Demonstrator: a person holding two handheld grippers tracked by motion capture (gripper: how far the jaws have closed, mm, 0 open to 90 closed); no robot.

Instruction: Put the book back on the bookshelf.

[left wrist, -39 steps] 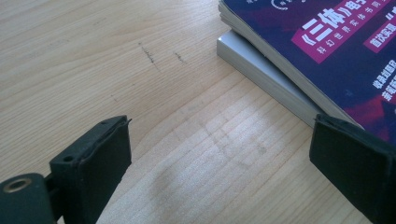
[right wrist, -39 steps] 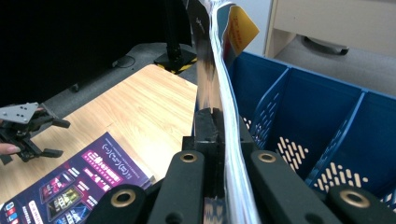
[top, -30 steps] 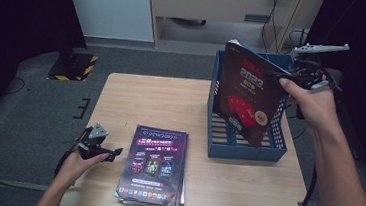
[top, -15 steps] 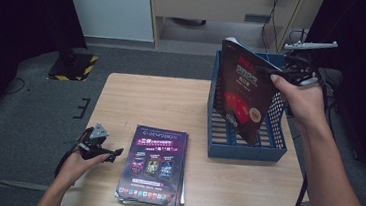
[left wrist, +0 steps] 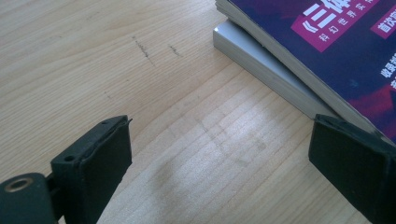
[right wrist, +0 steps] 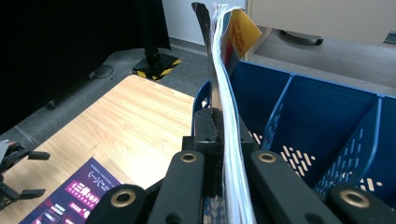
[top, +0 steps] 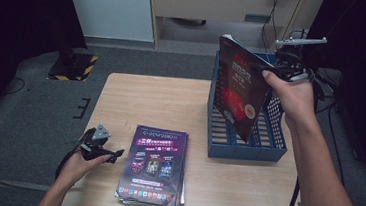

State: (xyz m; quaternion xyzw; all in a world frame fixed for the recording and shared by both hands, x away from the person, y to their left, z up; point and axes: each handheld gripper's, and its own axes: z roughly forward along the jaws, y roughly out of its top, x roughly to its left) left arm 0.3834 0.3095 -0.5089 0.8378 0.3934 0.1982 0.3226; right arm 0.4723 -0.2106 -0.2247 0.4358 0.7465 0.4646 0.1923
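Note:
A magazine with a black and red cover hangs upright and tilted over the blue file rack, its lower corner down inside the rack. My right gripper is shut on its right edge. In the right gripper view the jaws pinch the magazine's pages, with the rack's compartments just beyond. My left gripper rests open on the table at the lower left, beside a stack of purple-covered magazines. In the left gripper view bare wood shows between its jaws, and the stack lies at the upper right.
The wooden table has free room between the stack and the rack. Grey floor surrounds it, with a black stand foot marked in yellow and black at the far left and a cabinet at the back.
My right hand has carried the magazine a little to the left over the rack. The left gripper and the stack have stayed put.

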